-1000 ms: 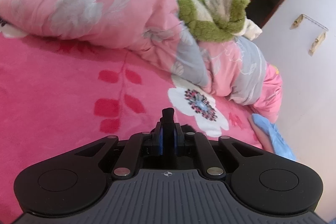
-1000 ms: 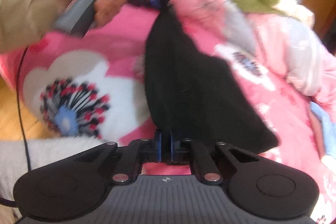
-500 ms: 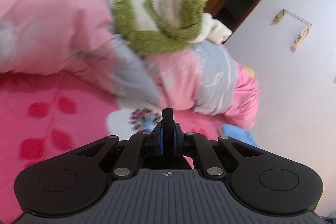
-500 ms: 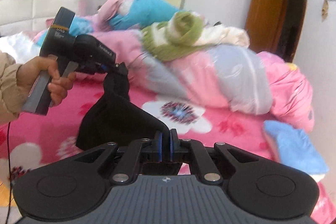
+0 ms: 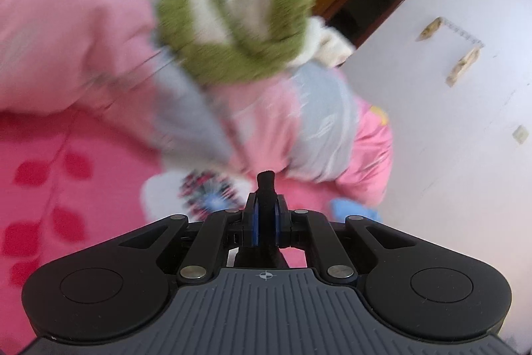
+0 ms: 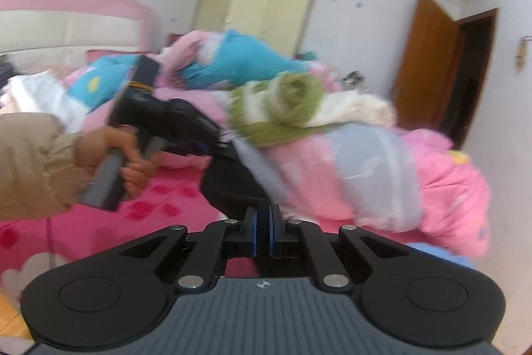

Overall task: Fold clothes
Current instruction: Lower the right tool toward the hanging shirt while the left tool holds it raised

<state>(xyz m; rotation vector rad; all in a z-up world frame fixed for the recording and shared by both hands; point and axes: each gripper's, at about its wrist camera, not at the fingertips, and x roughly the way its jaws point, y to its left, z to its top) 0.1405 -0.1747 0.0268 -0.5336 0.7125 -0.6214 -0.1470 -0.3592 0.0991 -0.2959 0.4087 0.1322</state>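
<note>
Left wrist view: left gripper [image 5: 265, 215] clamped tight on a fold of black garment [image 5: 265, 185], a tuft poking past the jaws, above pink blanket [image 5: 66, 188] and piled quilt [image 5: 299, 122]. Right wrist view: right gripper [image 6: 261, 230] pinched closed on the same garment [image 6: 232, 185], slung across to the left gripper [image 6: 212, 145], gripped by a hand [image 6: 126, 158].

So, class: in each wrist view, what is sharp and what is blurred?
Left wrist view: tongs sharp, green knit and pink quilt motion-smeared. Right wrist view: tongs sharp, hand and bedding streaked; door bowed by the fisheye.
</note>
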